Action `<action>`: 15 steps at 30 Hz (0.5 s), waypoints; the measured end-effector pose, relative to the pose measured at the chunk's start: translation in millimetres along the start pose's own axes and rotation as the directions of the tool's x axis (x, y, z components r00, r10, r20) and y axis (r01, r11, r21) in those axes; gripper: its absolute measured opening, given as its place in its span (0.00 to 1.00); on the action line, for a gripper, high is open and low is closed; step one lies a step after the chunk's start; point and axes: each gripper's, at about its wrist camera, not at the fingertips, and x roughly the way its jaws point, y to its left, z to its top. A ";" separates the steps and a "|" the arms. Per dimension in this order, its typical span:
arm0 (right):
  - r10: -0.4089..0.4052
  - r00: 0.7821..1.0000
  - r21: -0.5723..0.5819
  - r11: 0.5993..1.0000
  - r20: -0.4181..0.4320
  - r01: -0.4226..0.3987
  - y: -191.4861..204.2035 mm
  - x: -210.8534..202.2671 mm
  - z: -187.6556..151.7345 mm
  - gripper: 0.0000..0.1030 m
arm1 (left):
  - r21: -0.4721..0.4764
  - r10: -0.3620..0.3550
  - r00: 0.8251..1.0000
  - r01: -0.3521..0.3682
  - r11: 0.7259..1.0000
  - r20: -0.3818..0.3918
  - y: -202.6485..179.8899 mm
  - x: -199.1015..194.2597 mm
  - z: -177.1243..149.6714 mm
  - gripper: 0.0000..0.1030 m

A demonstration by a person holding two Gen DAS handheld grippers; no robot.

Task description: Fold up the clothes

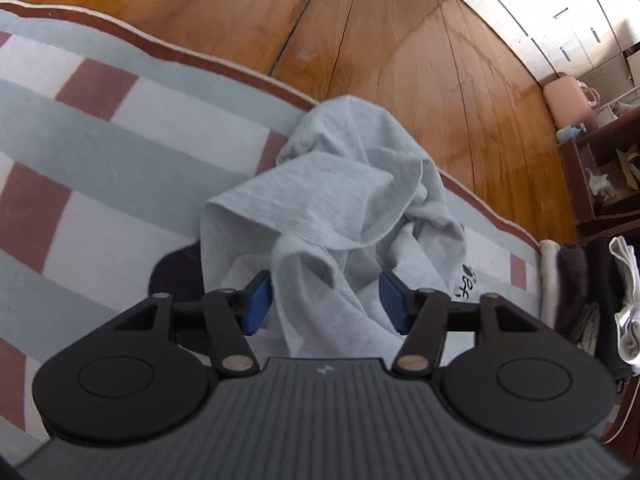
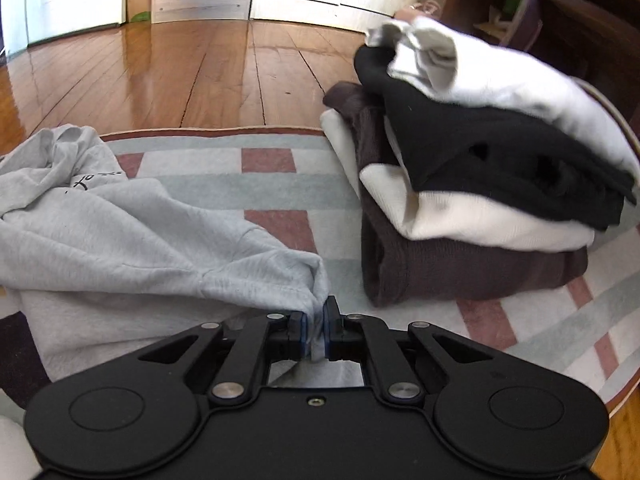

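The grey top (image 1: 332,200) lies crumpled on the rug (image 1: 100,128), beside the stack (image 2: 480,184). The right claw (image 2: 316,332) pinches its edge tight; the left claw (image 1: 326,300) stands apart, a fold between its pads, untouched. Spreading looks unfinished; the left needs a fresh grip.

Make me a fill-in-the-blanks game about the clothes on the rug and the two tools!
1. The right tool is pinching the ____ sweatshirt.
2. The left tool has its blue pads ____, with a fold of cloth between them.
3. The garment on top of the folded pile is ____.
4. Beyond the striped rug, the floor is made of ____.

Missing words: grey; open; white; wood
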 end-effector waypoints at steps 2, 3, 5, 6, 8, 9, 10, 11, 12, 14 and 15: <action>0.017 1.000 0.020 1.000 0.000 -0.017 -3.4 0.9 -2.2 0.07 | 0.001 0.016 1.000 -0.016 1.000 -0.007 -3.5 8.4 -0.2 0.64; 0.022 1.000 0.022 1.000 0.002 -0.022 -3.7 0.6 -3.1 0.08 | 0.005 0.020 1.000 -0.020 1.000 -0.022 -5.4 14.4 0.4 0.67; 0.036 0.999 0.025 0.999 0.008 -0.036 -3.8 -0.9 -4.5 0.08 | 0.035 0.003 0.995 0.000 0.999 -0.095 -9.1 31.3 2.2 0.68; 0.047 0.999 0.030 0.998 0.013 -0.048 -4.3 -1.7 -4.8 0.08 | 0.048 0.008 0.994 -0.003 0.999 -0.108 -9.4 35.7 0.3 0.63; 0.077 0.997 0.044 0.996 0.024 -0.078 -6.2 -3.5 -5.1 0.08 | 0.073 0.017 0.993 -0.008 0.997 -0.120 -10.1 41.4 -3.5 0.06; 0.108 0.994 0.058 0.992 0.032 -0.110 -8.9 -5.3 -4.9 0.08 | 0.085 0.021 0.996 -0.014 0.996 -0.082 -10.8 32.8 -5.2 0.06; 0.157 0.987 0.073 0.984 0.046 -0.160 -12.2 -8.8 -4.6 0.08 | 0.097 0.025 0.999 -0.021 0.995 -0.043 -11.5 24.2 -6.8 0.06; 0.213 0.975 0.089 0.972 0.064 -0.218 -15.6 -13.5 -4.2 0.08 | 0.114 0.029 1.000 -0.029 0.993 -0.001 -13.1 14.2 -8.2 0.06; 0.285 0.955 0.102 0.951 0.081 -0.293 -18.6 -19.1 -3.6 0.08 | 0.150 0.034 0.998 -0.041 0.988 0.049 -17.4 -0.2 -9.0 0.06; 0.440 0.893 0.115 0.886 0.096 -0.449 -19.8 -29.5 -1.5 0.09 | 0.217 0.040 0.989 -0.071 0.974 0.145 -26.4 -28.2 -10.4 0.06; 0.497 0.864 0.109 0.857 0.078 -0.503 -15.4 -31.2 0.0 0.09 | 0.249 0.044 0.982 -0.089 0.965 0.182 -32.0 -39.2 -10.0 0.06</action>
